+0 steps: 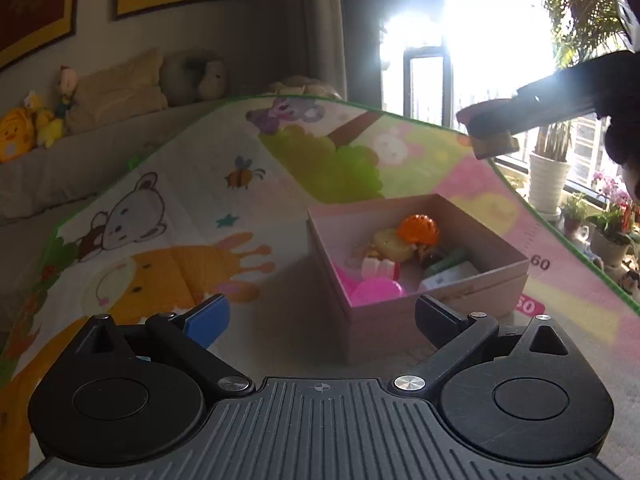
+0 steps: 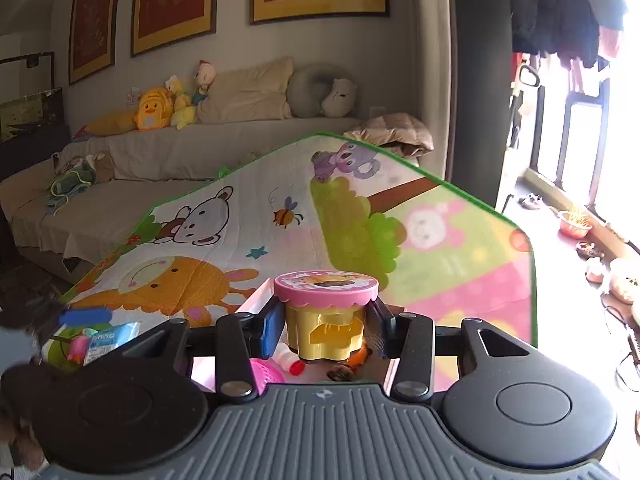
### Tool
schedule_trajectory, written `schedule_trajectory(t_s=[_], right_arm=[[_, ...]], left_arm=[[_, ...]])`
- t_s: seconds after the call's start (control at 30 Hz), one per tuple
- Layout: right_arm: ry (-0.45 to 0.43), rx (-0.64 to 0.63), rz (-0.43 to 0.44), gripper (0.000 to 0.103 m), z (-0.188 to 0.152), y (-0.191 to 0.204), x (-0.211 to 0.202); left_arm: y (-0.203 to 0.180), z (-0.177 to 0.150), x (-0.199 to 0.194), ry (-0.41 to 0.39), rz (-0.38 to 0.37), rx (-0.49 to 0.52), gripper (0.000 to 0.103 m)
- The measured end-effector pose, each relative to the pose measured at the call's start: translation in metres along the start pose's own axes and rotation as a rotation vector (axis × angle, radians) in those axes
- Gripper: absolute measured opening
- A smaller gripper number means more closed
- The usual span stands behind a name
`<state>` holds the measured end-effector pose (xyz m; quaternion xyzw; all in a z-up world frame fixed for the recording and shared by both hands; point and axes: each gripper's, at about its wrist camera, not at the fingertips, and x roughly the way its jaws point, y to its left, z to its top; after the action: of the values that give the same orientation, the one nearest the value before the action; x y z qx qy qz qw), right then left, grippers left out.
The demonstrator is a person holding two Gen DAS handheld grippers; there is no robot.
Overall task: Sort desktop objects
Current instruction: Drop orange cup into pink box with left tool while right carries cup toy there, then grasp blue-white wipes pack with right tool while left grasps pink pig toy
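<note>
My right gripper [image 2: 326, 330] has the little yellow jar [image 2: 326, 320] with the pink lid pinched between its pads, jaws squeezed on the body just under the lid. It's up in the air over the pink box [image 1: 420, 276] of toys. My left gripper [image 1: 320, 320] is spread wide, nothing in it, low beside the box's near corner.

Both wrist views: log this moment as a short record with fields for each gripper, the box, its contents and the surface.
left gripper: jaws open, empty, facing the box
right gripper: jaws shut on the toy jar, held above the box
toy jar: yellow body, pink lid, upright
box: pink, open top, on the play mat
box contents: orange helmet toy, pink round toy, other small items
</note>
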<state>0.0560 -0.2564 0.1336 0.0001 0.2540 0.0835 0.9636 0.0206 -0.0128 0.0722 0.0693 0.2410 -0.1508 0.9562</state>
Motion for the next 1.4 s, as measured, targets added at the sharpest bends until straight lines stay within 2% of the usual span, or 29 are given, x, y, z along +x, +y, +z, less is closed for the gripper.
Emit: schedule_trajectory(t_s=[0.13,0.2,0.33,0.43,0.5,0.6,0.73,0.8,0.93,0.97,1.07,1.27,1.4], right_arm=[[0.094,0.074,0.063,0.044,0.011,0.010,0.067],[0.120,0.122,0.049,0.048,0.011,0.013,0.087],[0.141,0.096,0.032,0.050,0.003,0.027,0.096],[0.129,0.028,0.023,0.059,-0.001,0.047,0.091],[0.107,-0.018,0.051,0.074,-0.006,0.070,0.087],[0.131,-0.112,0.163,0.076,-0.016,0.116,0.089],[0.223,-0.177,0.336,0.076,-0.035,0.183,0.110],[0.245,-0.221,0.355,0.081,-0.048,0.212,0.123],[0.287,-0.279,0.337,0.082,-0.070,0.246,0.150],[0.292,-0.284,0.331,0.082,-0.075,0.248,0.154],[0.346,-0.283,0.365,0.054,-0.081,0.239,0.151],[0.401,-0.259,0.366,0.052,-0.108,0.179,0.088],[0.395,-0.234,0.319,0.052,-0.134,0.128,0.036]], left_arm=[[0.012,-0.040,-0.009,0.063,0.065,0.027,0.103],[0.021,-0.056,-0.012,0.091,0.102,0.025,0.103],[0.044,-0.076,-0.026,0.103,0.150,-0.036,0.103],[0.060,-0.084,-0.036,0.071,0.204,-0.088,0.103],[0.068,-0.086,-0.040,0.061,0.253,-0.110,0.103],[0.081,-0.089,-0.042,0.081,0.303,-0.131,0.103],[0.092,-0.094,-0.050,0.102,0.338,-0.144,0.103],[0.096,-0.098,-0.055,0.108,0.337,-0.162,0.103],[0.099,-0.102,-0.061,0.098,0.317,-0.177,0.103],[0.099,-0.102,-0.062,0.098,0.313,-0.180,0.103],[0.101,-0.102,-0.062,0.100,0.311,-0.190,0.103],[0.104,-0.101,-0.059,0.112,0.311,-0.222,0.103],[0.107,-0.092,-0.045,0.109,0.311,-0.224,0.103]])
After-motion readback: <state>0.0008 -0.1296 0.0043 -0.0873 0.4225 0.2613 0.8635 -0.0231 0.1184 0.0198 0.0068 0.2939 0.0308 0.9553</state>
